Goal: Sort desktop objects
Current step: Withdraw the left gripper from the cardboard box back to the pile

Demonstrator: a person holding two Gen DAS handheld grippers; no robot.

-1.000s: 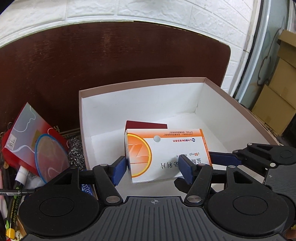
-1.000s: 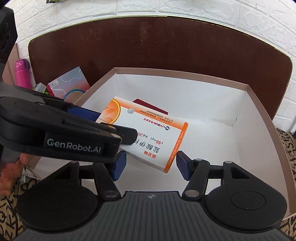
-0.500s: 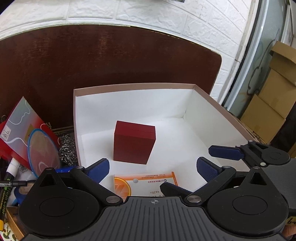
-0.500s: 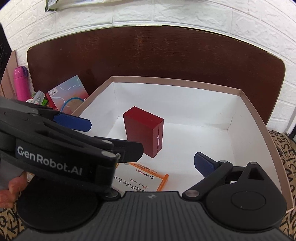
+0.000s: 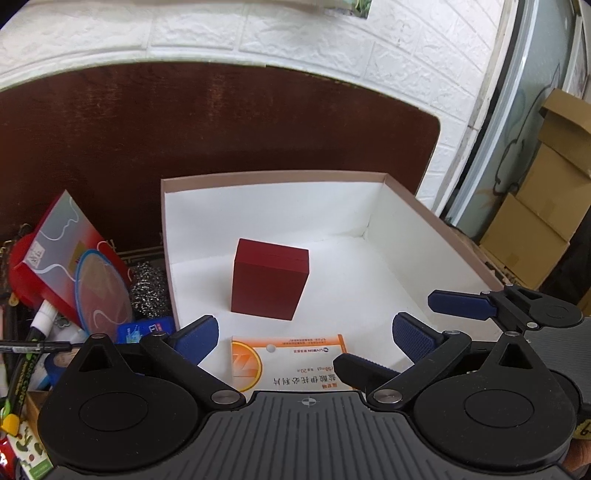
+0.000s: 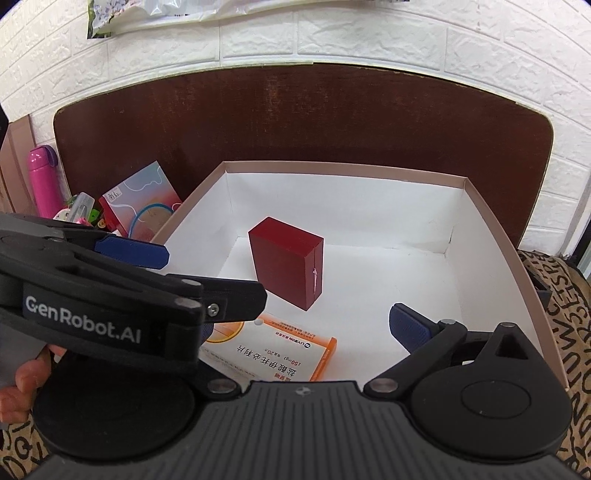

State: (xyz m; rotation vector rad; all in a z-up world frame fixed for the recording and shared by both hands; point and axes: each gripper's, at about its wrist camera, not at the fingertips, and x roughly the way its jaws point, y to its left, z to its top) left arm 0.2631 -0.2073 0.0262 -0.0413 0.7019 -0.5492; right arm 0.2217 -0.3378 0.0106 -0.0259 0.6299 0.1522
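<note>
Left gripper (image 5: 304, 338): jaws spread wide, nothing between the blue pads. It hangs over the near edge of the white-lined cardboard box (image 5: 436, 236).

Right gripper (image 6: 299, 325): jaws also wide apart, empty. Only its right blue finger shows clearly; the left gripper's black body crosses in front of the other side.

Medicine box (image 5: 291, 363), white and orange with printed Chinese text, lies flat on the box floor at the near side, free of both grippers. In the right wrist view it (image 6: 280, 352) sits just below the left gripper's tip.

Dark red box (image 5: 269, 282) stands upright near the middle of the box floor, just behind the medicine box, apart from it.

Left of the cardboard box, a clutter pile: a red and pastel packet (image 5: 70, 258) leaning tilted, a steel wool scourer (image 5: 147, 288) against the box wall, markers (image 5: 22, 373) at the edge. A pink bottle (image 6: 42, 182) stands farther left.

Dark brown tabletop (image 5: 258, 122) runs back to a white brick wall (image 5: 184, 33).
</note>
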